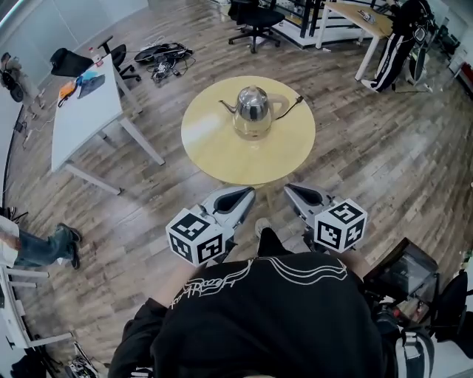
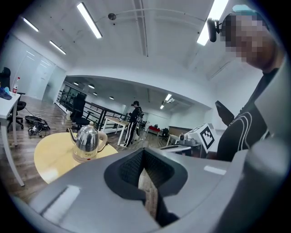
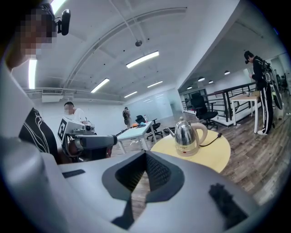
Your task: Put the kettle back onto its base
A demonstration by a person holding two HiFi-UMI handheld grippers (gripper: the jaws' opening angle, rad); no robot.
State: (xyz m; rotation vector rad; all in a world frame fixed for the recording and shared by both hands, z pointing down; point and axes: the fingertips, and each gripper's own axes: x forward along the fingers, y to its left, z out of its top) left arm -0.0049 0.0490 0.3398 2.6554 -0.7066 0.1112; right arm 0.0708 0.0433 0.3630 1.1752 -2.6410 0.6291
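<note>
Claws: your left claw (image 1: 247, 193) and right claw (image 1: 291, 190) both clenched, empty.
Kettle (image 1: 253, 105): upright on round bench (image 1: 214, 151), well apart from them.

Open office: desks (image 1: 85, 111), swivel chairs (image 1: 256, 21), ceiling strip lights (image 2: 89, 20)

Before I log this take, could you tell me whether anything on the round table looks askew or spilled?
Nothing stands out: the kettle stands upright on the round table, apparently seated squarely on its base, its cord trailing aside, and no spill is visible.
</note>
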